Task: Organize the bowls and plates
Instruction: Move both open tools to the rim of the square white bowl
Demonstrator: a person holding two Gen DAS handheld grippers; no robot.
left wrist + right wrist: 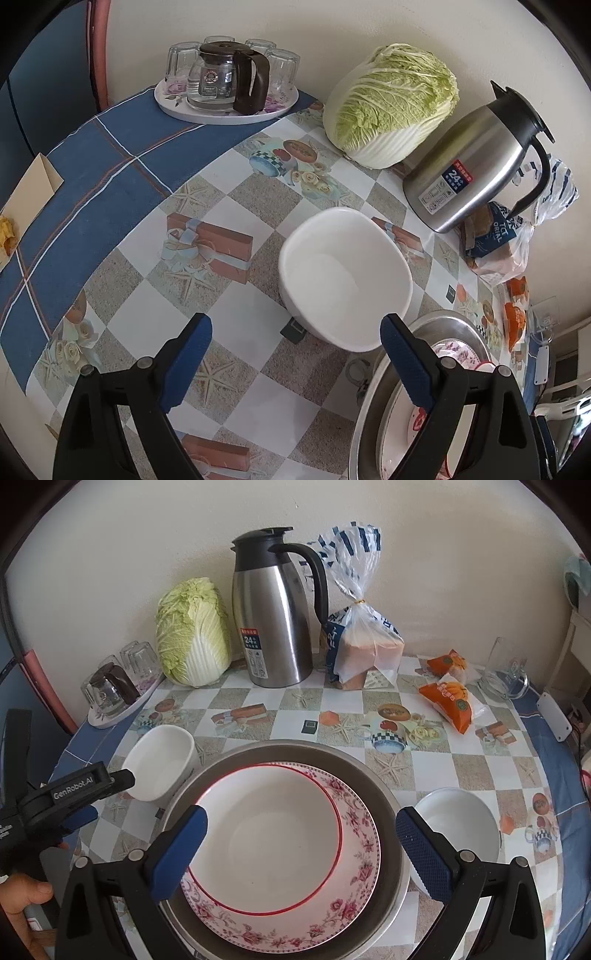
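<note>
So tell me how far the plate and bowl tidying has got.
Done: red-rimmed bowl sits on the floral plate inside the metal basin. In hand: nothing; left gripper and right gripper are open. Left: square white bowl and round white bowl remain on the table.

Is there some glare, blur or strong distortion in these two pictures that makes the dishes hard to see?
Left wrist view: fisheye bends the table edge, dark vignette in the corners, white square bowl sharp, soft daylight. Right wrist view: same bending, glare on the steel basin rim, red-rimmed bowl clear, weak shadows only.
</note>
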